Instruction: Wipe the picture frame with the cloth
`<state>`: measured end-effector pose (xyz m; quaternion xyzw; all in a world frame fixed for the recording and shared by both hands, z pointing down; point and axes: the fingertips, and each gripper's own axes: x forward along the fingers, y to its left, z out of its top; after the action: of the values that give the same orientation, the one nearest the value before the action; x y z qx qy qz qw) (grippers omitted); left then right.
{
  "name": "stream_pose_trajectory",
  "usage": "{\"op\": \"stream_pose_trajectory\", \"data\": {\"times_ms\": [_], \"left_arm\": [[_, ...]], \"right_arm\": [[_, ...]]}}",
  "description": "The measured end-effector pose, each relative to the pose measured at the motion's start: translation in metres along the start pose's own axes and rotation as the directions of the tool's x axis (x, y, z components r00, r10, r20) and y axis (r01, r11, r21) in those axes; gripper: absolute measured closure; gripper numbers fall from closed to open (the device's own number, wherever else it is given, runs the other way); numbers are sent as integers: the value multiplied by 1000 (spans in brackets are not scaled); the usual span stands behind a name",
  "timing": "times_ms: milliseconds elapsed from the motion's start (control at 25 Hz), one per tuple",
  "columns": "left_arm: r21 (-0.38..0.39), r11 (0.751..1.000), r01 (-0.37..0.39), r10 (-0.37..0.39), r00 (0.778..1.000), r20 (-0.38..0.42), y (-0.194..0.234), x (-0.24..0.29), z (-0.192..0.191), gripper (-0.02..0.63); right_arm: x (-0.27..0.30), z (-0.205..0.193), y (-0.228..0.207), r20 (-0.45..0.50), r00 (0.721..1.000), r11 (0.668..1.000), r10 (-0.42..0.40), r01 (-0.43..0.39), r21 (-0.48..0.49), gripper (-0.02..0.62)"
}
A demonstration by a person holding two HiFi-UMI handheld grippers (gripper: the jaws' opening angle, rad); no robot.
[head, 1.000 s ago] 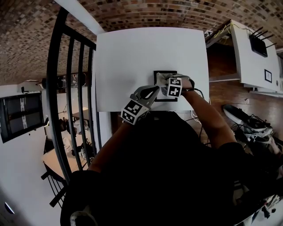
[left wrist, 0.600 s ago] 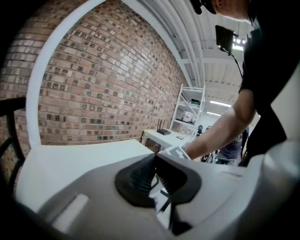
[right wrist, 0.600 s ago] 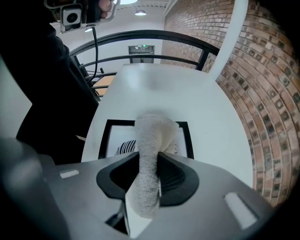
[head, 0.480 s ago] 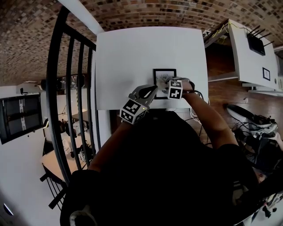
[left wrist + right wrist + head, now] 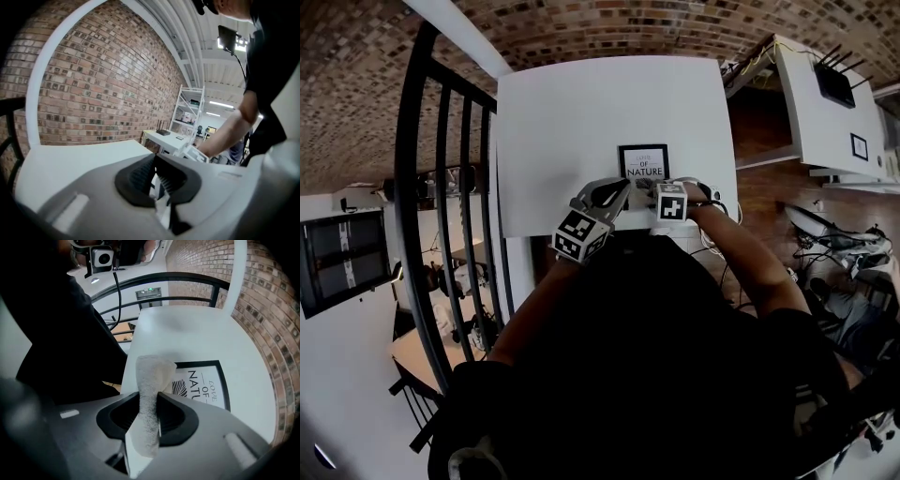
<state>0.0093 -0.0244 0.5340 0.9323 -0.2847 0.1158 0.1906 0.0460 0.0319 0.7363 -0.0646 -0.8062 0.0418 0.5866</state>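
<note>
Black rectangular picture frame [image 5: 643, 164] with a white printed sheet is lying flat on the white table [image 5: 572, 122], toward 5 o'clock of the tabletop and close to the near edge.

In the right gripper view the frame [image 5: 199, 380] is sitting at 2 o'clock from the jaws. The pale fuzzy cloth [image 5: 150, 404] is sticking up toward 12 o'clock, with its free end overlapping the frame's nearest corner. Whether it is touching the glass is not clear.

The right gripper [image 5: 150, 413] is pinching the cloth tight between its pads. In the head view it [image 5: 654, 192] is sitting at the frame's 6 o'clock edge.

The left gripper [image 5: 614, 192] is meeting the frame's 7 o'clock corner. Its own view [image 5: 157, 176] is showing the jaws drawn almost together on a thin pale-and-dark strip, probably the frame's edge, so it is likely clamping the frame to steady it.

Doing the wipe well:
- Tilt the right gripper down so the limp cloth end is lying flat on the glass, not only its tip.
- Sweep from 6 toward 12 o'clock in overlapping passes with light pressure.
- Take in the black border as well.
- Push away from the table edge, never toward it, because the frame is sitting close to the drop.
- Hold the left clamp firm so the frame is not sliding under the cloth.
</note>
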Motion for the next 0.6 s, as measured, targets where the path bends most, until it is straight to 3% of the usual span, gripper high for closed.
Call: {"op": "stream_pose_trajectory", "data": {"times_ms": [160,280,440,600], "left_arm": [[9,1000,6,-6,1000,6,-3,2,4,607],[13,1000,5,-5,1000,4,-4,2,5,607],[17,1000,-4,4,1000,7,-3,3,6,607],[41,999,-12,12,1000,14,-3,6,5,607]], "right_arm": [[-17,1,-9,38,999,1000,-1,1,12,480],[-39,-8,-46,53,995,994,-90,86,72,480],[-58,-34,-106,2,978,970,-208,206,127,480],[-62,-53,-143,-20,963,945,-269,268,189,482]]}}
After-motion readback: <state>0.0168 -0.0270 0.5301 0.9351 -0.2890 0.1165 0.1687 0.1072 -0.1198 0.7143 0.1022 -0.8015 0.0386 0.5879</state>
